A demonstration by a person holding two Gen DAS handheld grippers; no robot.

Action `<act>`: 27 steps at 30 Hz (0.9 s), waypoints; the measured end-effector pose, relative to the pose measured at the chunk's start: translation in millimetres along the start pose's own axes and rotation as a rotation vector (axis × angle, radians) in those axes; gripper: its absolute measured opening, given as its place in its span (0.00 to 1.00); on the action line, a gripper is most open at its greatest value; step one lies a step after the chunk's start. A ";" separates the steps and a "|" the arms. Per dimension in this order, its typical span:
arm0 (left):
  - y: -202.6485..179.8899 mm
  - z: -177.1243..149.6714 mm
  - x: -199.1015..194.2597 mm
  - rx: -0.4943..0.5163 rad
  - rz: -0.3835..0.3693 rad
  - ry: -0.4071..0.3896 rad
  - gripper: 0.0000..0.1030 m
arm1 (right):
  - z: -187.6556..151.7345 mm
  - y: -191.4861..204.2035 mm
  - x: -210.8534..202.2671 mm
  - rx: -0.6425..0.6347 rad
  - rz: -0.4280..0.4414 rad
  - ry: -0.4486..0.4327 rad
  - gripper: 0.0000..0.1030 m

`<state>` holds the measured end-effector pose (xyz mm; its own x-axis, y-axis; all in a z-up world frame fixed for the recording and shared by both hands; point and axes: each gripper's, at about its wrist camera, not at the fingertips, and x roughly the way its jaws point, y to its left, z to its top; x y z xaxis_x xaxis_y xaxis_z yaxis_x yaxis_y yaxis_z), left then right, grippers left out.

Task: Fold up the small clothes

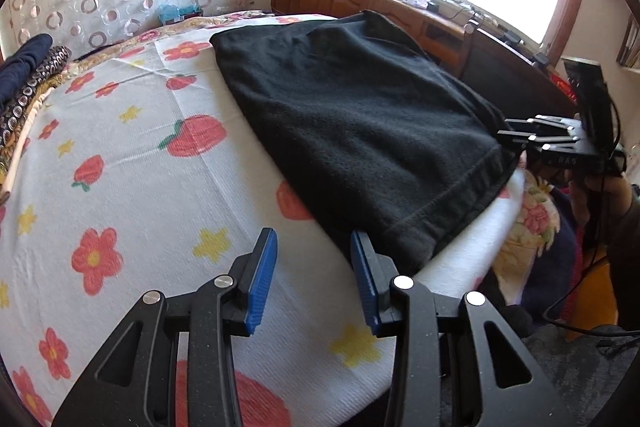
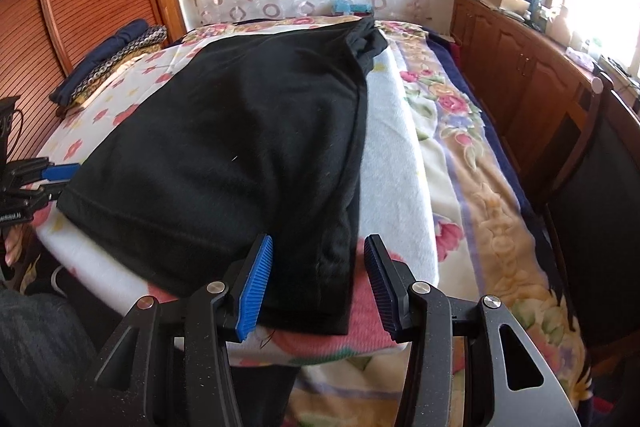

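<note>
My left gripper (image 1: 314, 277) is wide open by the black shirt (image 1: 352, 123) hem; right gripper (image 2: 318, 285) gapes around its corner, gripping nothing.

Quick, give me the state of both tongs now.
Left tongs: open, holding nothing, beside the black garment.
Right tongs: open, straddling the garment's near corner, not clamped.

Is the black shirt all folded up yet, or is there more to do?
Partly. The black garment lies flat on the flowery blanket, seemingly folded once lengthwise. Nothing is in hand: the left gripper and right gripper are open at its near corners. Folding it smaller remains. Other clothes sit stacked aside.
</note>
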<state>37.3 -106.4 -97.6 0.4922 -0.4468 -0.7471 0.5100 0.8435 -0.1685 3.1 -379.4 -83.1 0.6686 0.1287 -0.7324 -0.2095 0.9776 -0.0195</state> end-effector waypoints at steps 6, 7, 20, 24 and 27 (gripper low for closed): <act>-3.5 3.0 -18.2 -0.004 -0.013 -0.064 0.38 | -0.8 -0.9 -2.2 -0.010 0.001 -0.003 0.48; -4.5 4.0 -20.2 -0.001 -0.005 -0.068 0.38 | -1.0 0.2 -1.8 -0.013 -0.001 -0.003 0.48; -12.9 4.7 5.5 0.021 -0.020 0.032 0.38 | -3.8 2.6 -5.1 -0.039 0.045 -0.001 0.38; -11.3 3.2 6.8 0.015 -0.033 0.032 0.38 | -4.9 5.4 -6.0 -0.045 0.076 0.002 0.24; -9.1 2.8 7.2 0.006 -0.051 0.027 0.38 | -5.2 5.9 -6.3 -0.027 0.079 -0.015 0.10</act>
<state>38.2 -118.2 -99.6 0.4467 -0.4806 -0.7547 0.5380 0.8182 -0.2026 -6.1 -375.3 -82.1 0.6601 0.2076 -0.7220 -0.2811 0.9595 0.0188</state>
